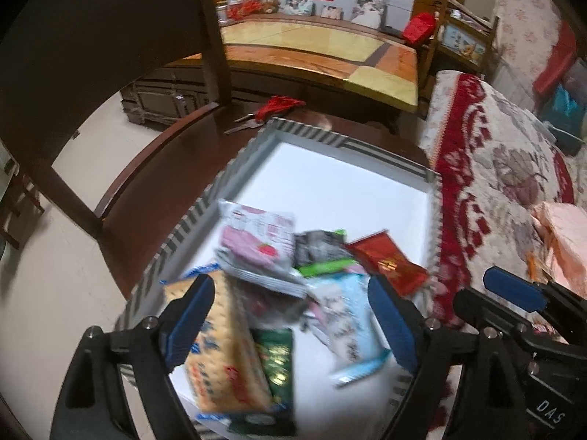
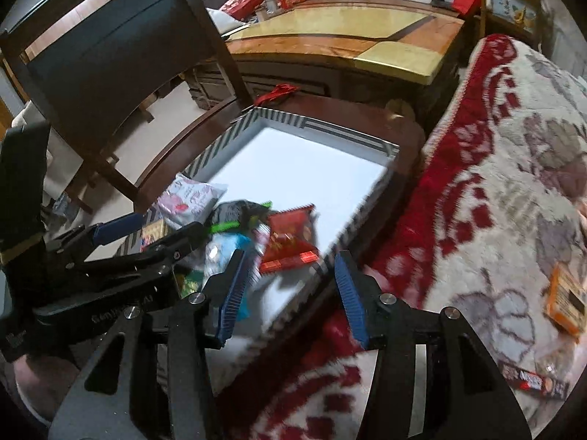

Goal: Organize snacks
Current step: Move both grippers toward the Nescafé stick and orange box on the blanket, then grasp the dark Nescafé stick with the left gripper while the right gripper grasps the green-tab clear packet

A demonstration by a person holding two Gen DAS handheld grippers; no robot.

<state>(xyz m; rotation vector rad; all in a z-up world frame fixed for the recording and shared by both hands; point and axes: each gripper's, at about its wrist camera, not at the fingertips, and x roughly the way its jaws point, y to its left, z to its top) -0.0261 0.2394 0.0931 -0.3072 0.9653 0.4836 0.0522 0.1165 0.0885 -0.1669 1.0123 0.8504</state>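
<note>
A striped-rim box (image 1: 308, 134) with a white floor sits on a dark wooden chair seat. Its near end holds a loose heap of snacks: a pink-and-white packet (image 1: 256, 242), a dark packet with green edging (image 1: 319, 249), a red packet (image 1: 385, 260), a light blue packet (image 1: 345, 322), a yellow cracker pack (image 1: 220, 348) and a green packet (image 1: 277, 359). My left gripper (image 1: 291, 319) hangs open above the heap, its pads wide and gripping nothing. My right gripper (image 2: 291, 299) is open over the box's near right rim (image 2: 348, 227), beside the red packet (image 2: 290, 242), holding nothing.
A red-and-cream patterned blanket (image 2: 477, 183) covers the sofa right of the chair; on it lie an orange packet (image 2: 565, 300) and a dark red bar (image 2: 532, 381). The chair's back (image 1: 91, 55) rises at the left. Behind stands a low table (image 1: 312, 51).
</note>
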